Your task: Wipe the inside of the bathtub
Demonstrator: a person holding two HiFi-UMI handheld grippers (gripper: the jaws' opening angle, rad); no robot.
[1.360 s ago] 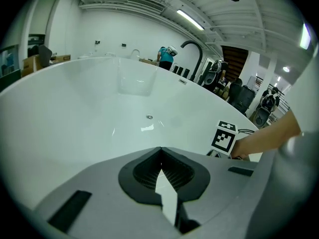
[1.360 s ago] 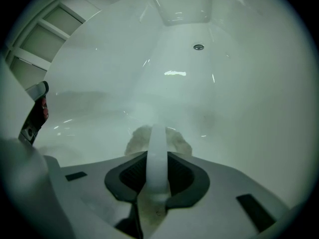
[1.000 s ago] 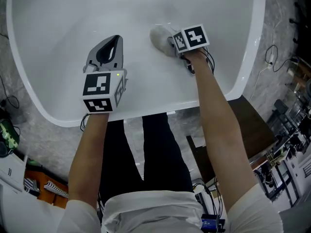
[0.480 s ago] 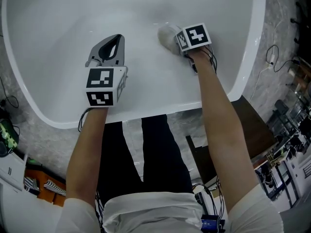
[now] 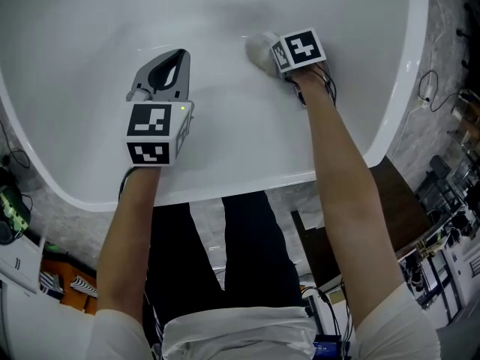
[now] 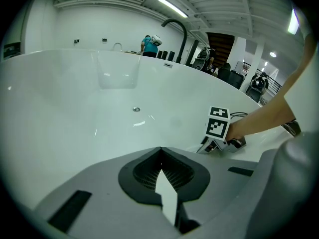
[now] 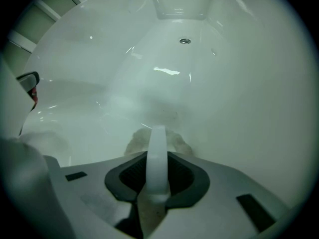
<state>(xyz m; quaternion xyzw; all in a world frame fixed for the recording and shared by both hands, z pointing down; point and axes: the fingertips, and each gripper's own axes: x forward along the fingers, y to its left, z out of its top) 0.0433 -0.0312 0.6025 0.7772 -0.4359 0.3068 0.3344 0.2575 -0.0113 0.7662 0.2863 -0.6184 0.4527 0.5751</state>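
**Operator:** Which step am I in?

**Inspector:** Mid-wipe, by my judgement. Your right gripper [image 5: 271,57] is clenched on a crumpled pale cloth [image 5: 256,47], which is pressed against the inside of the glossy white bathtub [image 5: 90,28]. In the head view it sits at about 1 o'clock. The right gripper view shows the cloth bunched beyond the closed jaws, touching the tub surface.

**Operator:** And the left?

**Inspector:** Your left gripper [image 5: 174,62] has its jaws together on nothing. It hangs over the basin at about 10 o'clock, well apart from the cloth and taking no part in the work.

**Operator:** What does the next move call for?

**Inspector:** Keep the cloth flat on the surface and carry the stroke on. The small round metal drain [image 7: 185,41] lies at 12 o'clock from your right gripper, and the stretch between looks unwiped. Hold the clamp firm, since a loose cloth would likely slide out on the wet gloss.

**Operator:** Any change from a second ago?

**Inspector:** The cloth and right gripper have moved slightly away from the near rim, toward 1 o'clock. The left gripper has barely shifted.
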